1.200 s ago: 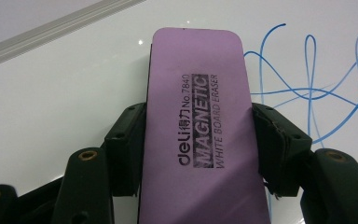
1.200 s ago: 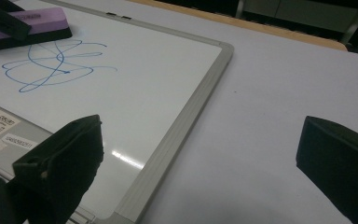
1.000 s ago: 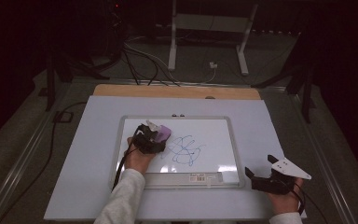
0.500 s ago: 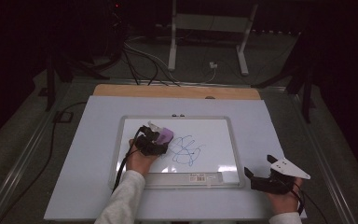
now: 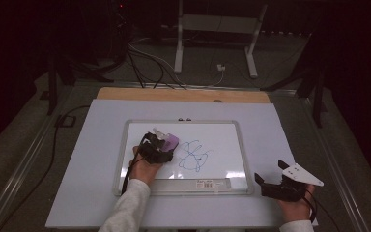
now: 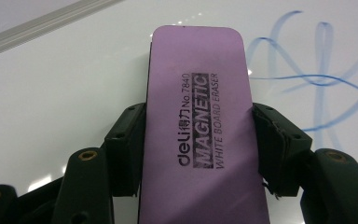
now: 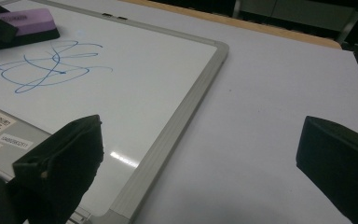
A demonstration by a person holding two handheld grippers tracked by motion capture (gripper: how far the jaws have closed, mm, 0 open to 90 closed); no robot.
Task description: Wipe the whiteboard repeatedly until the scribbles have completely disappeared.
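We see a big pale desk (image 5: pixel 92 159) with a whiteboard (image 5: pixel 222 140) lying flat in the middle of it. Compared with a moment ago, very little is different. Our left gripper (image 5: pixel 160 145) has slid only a tiny bit across the board, closer to the blue scribble (image 5: pixel 194 155), and our right gripper (image 5: pixel 275 186) has stayed where it was on the desk, just off the board's right corner. The scribble looks just as whole as before, so we think the wiping has not begun, and the eraser has to go a little more to the right to reach the lines.

Our left fingers (image 6: pixel 126 144) are clamped on the two long sides of the purple eraser (image 6: pixel 200 126). It rests on the white part of the board, on the left side, with the blue scribble (image 6: pixel 317 79) just beside its front end. Our right fingers (image 7: pixel 63 158) are wide apart and hold nothing.

The eraser is a long flat block with round corners. Its top is soft purple with dark letters that say it is a magnetic whiteboard eraser. Its bottom edge looks black. The scribble is a thin blue tangle of loops
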